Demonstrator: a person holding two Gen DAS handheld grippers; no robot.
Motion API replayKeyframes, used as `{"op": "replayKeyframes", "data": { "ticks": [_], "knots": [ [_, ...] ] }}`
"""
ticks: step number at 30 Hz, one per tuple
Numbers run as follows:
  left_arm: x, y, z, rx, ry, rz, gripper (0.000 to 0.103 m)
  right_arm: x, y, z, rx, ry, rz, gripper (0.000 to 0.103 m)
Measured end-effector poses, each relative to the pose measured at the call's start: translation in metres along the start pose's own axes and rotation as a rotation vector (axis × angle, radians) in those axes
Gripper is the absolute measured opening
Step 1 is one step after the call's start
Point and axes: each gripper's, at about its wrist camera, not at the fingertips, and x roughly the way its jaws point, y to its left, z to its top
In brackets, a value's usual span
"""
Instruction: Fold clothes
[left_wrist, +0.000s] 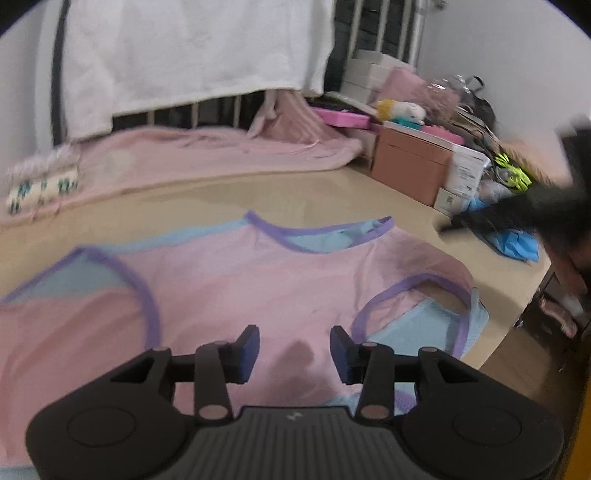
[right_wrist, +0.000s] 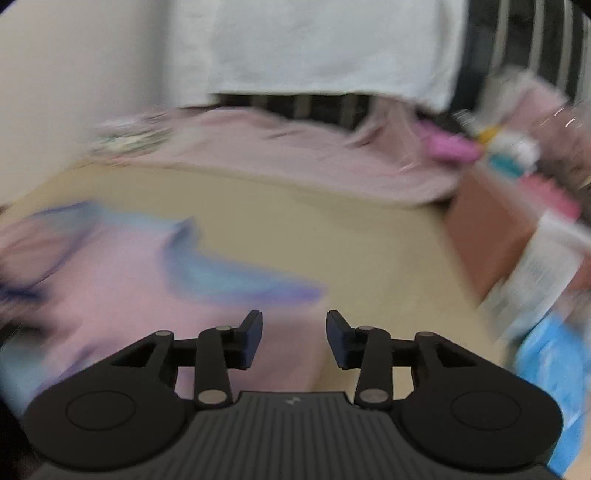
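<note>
Trouble, we judged, lay in the fabric: the top (left_wrist: 236, 288) lay spread flat on the bench (left_wrist: 332, 199), pink with purple trim, and a pinch taking one layer, or catching the curled right armhole, could drag it askew. Both the left gripper (left_wrist: 294, 349) and the right gripper (right_wrist: 294, 339) hovered over it with jaws apart and nothing between them. Boxes (left_wrist: 417, 166) and clutter crowded the bench's far right edge, near the top's shoulder; a pink blanket (left_wrist: 207, 151) lay behind.
</note>
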Motion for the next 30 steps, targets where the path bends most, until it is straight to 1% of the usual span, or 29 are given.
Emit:
{"op": "replayKeyframes", "data": {
  "ticks": [1,2,3,4,5,7,8,10,11,12,13,14,15,17,19,20,21,22,23,25,28,29,30],
  "knots": [
    [0.000,0.001,-0.001,-0.007,0.003,0.002,0.041,-0.003,0.007,-0.010,-0.012,0.019,0.020,0.038],
    [0.001,0.001,-0.001,-0.008,0.003,0.011,0.041,-0.001,0.014,-0.018,-0.023,0.042,0.011,0.030],
    [0.001,0.000,-0.002,-0.009,0.002,0.019,0.041,0.002,0.021,-0.027,-0.034,0.066,0.003,0.011],
    [0.000,0.000,-0.003,-0.008,0.001,0.033,0.041,0.005,0.025,-0.034,-0.045,0.094,-0.008,0.004],
    [-0.001,-0.001,-0.004,-0.004,0.000,0.051,0.041,0.009,0.026,-0.038,-0.050,0.124,-0.023,0.002],
    [-0.005,-0.003,-0.007,0.003,-0.004,0.063,0.041,0.003,0.027,-0.038,-0.040,0.118,-0.055,0.002],
    [-0.007,-0.003,-0.008,0.003,-0.009,0.055,0.041,-0.004,0.029,-0.035,-0.033,0.087,-0.055,0.005],
    [-0.010,-0.006,-0.010,0.005,-0.013,0.037,0.041,-0.016,0.040,-0.030,-0.035,0.004,-0.003,0.008],
    [-0.009,-0.010,-0.010,0.017,-0.010,0.032,0.041,-0.014,0.047,-0.026,-0.034,-0.005,0.046,0.011],
    [-0.010,-0.014,-0.011,0.036,-0.011,0.036,0.041,-0.009,0.056,-0.023,-0.041,-0.007,0.089,0.017],
    [-0.011,-0.016,-0.012,0.055,-0.019,0.051,0.041,-0.003,0.067,-0.022,-0.064,-0.013,0.127,0.019],
    [-0.014,-0.016,-0.013,0.062,-0.028,0.073,0.041,0.002,0.079,-0.022,-0.087,-0.019,0.158,0.028],
    [-0.019,-0.011,-0.015,0.052,-0.035,0.097,0.041,0.005,0.086,-0.021,-0.073,-0.020,0.180,0.034],
    [-0.030,0.005,-0.020,0.017,-0.042,0.142,0.041,0.010,0.101,-0.019,-0.046,-0.021,0.224,0.037],
    [-0.040,0.024,-0.029,-0.018,-0.032,0.187,0.042,0.015,0.112,-0.017,-0.009,-0.033,0.265,0.037],
    [-0.044,0.032,-0.033,-0.034,-0.023,0.208,0.042,0.018,0.118,-0.018,-0.014,-0.047,0.248,0.036],
    [-0.048,0.041,-0.038,-0.049,-0.013,0.230,0.042,0.023,0.126,-0.019,-0.049,-0.056,0.199,0.026],
    [-0.052,0.047,-0.043,-0.063,-0.004,0.246,0.042,0.026,0.133,-0.021,-0.087,-0.051,0.160,0.019],
    [-0.055,0.051,-0.047,-0.067,0.001,0.258,0.041,0.023,0.134,-0.024,-0.101,-0.045,0.167,0.005],
    [-0.062,0.054,-0.055,-0.041,-0.012,0.285,0.041,0.018,0.135,-0.028,-0.122,-0.034,0.175,0.005],
    [-0.072,0.061,-0.063,-0.022,-0.032,0.281,0.041,0.007,0.130,-0.034,-0.116,-0.028,0.155,0.010],
    [-0.078,0.065,-0.065,-0.022,-0.044,0.266,0.041,-0.004,0.133,-0.038,-0.142,-0.067,0.181,0.015],
    [-0.086,0.070,-0.068,-0.013,-0.060,0.243,0.042,-0.014,0.136,-0.042,-0.168,-0.106,0.206,0.024]
  ]
}}
